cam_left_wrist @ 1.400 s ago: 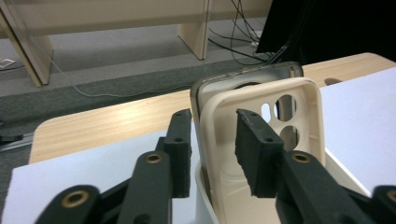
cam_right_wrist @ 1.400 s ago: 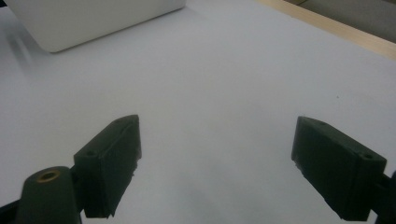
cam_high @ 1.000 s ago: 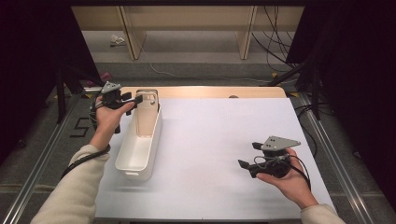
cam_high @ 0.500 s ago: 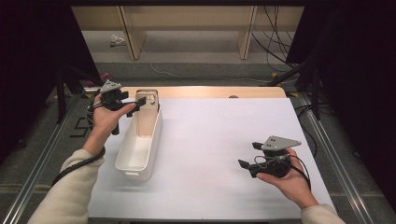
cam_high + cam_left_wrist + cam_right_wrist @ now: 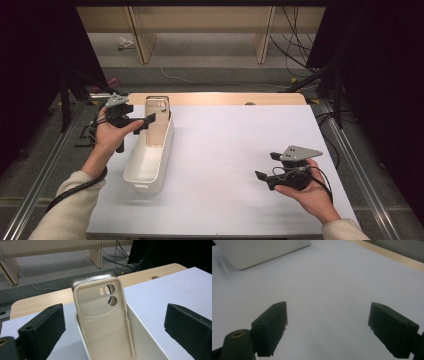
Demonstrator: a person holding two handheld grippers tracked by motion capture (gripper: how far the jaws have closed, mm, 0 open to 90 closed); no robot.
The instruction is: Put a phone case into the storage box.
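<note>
Left gripper [image 5: 145, 121] first: it's held up at the far left end of the table, jaws spread wide with nothing between them, pointing at the top end of a beige phone case [image 5: 157, 121]. From the left gripper view the case [image 5: 105, 320] sits right in the gap between the two black jaws, a little way ahead of them and not touching either one. It's standing up on end, leaning back against the far end wall of a long white plastic bin [image 5: 145, 172], with the hollow inner side facing the camera and the two round camera cutouts near the top. Looks like there's a darker rim just behind its top edge, can't tell what that is.

The bin runs lengthwise away from the person, sitting on the left part of the white table cover [image 5: 235, 145]. Apart from the case I can't make out anything else in it.

Middle of the cover is bare white, with a strip of light wood table [image 5: 220, 98] showing along the far edge.

Over on the right, the right gripper [image 5: 264, 176] rests in the person's upturned right hand [image 5: 310, 192], low over the near right part of the cover, well apart from the bin. Its jaws are wide apart too, gripping nothing, aimed back toward the left. In the right gripper view one corner of the bin [image 5: 262, 251] shows at the top left.
</note>
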